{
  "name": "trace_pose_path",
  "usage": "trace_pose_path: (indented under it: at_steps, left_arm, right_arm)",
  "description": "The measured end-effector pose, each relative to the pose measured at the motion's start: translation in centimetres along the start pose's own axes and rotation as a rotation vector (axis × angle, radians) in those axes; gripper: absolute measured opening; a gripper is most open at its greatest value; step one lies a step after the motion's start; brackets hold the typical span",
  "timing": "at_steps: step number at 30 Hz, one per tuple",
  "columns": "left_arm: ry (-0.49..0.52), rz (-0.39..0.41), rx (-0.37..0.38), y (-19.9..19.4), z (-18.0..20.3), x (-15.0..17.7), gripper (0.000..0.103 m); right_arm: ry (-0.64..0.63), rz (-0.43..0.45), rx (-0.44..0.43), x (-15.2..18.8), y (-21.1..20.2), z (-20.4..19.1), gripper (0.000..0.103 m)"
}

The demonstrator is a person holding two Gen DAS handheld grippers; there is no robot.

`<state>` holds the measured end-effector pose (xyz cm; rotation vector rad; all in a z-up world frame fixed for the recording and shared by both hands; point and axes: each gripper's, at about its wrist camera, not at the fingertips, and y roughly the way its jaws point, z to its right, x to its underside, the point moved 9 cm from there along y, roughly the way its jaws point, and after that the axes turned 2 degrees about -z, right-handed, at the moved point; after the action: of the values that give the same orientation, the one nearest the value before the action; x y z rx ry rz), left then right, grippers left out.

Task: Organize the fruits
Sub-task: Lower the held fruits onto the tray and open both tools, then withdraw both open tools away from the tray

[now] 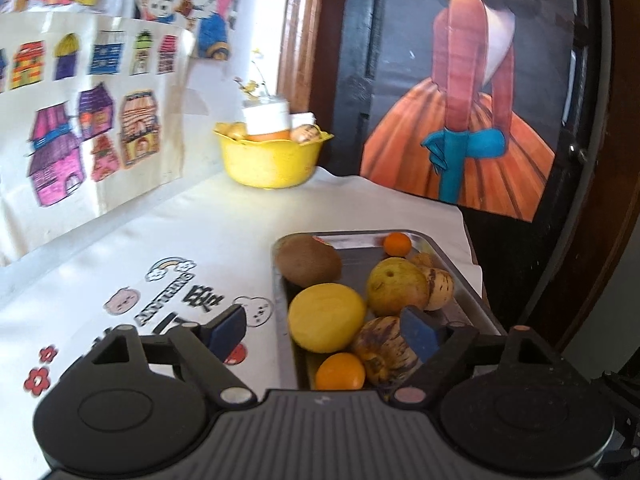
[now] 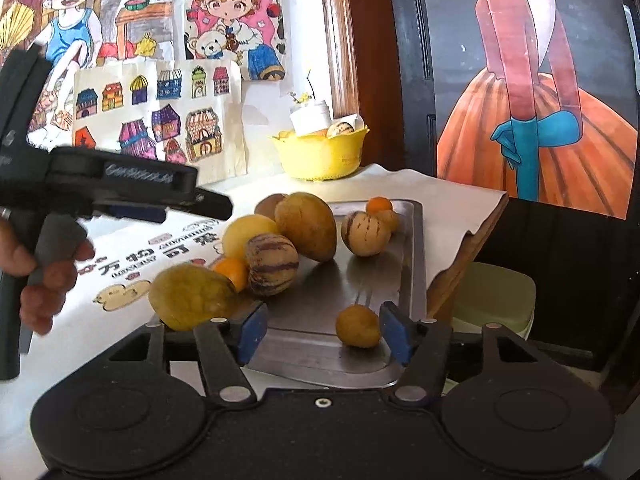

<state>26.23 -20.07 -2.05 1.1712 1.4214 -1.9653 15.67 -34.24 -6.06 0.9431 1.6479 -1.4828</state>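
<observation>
A metal tray [image 1: 460,276] [image 2: 408,248] holds several fruits: a brown kiwi [image 1: 309,261], a yellow round fruit [image 1: 326,317], a green-yellow fruit [image 1: 396,287], striped melons [image 1: 384,350] [image 2: 272,264] and small oranges [image 1: 340,371]. My left gripper [image 1: 324,332] is open above the tray's near left end, its fingers either side of the yellow fruit. My right gripper [image 2: 324,332] is open over the tray's near edge; a small orange-brown fruit [image 2: 357,326] lies just inside its right finger. The left gripper also shows in the right wrist view [image 2: 200,204].
A yellow bowl [image 1: 272,160] [image 2: 320,156] with fruit and a white box stands at the table's back against the wall. A printed white cloth [image 1: 140,264] covers the table. Drawings hang on the wall. The table edge drops off right of the tray.
</observation>
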Motion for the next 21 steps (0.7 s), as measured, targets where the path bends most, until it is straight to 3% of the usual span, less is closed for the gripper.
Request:
trace_pose_path:
  at_steps: [2,10,21]
  left_arm:
    - [-0.026,0.014,-0.016,-0.7,-0.6,0.4,0.096]
    - [-0.12,0.075,-0.095,-4.2,-3.4,2.3,0.102]
    - [-0.136,0.15,-0.14,-8.5,-4.4,4.2,0.102]
  right_arm:
    - [0.002,0.007,-0.003,-0.2,-0.2,-0.4,0.068]
    - [0.002,0.012,-0.001,-0.7,-1.1,-1.4,0.081]
    - [-0.002,0.024,-0.001,-1.3,-2.4,-3.2,0.09]
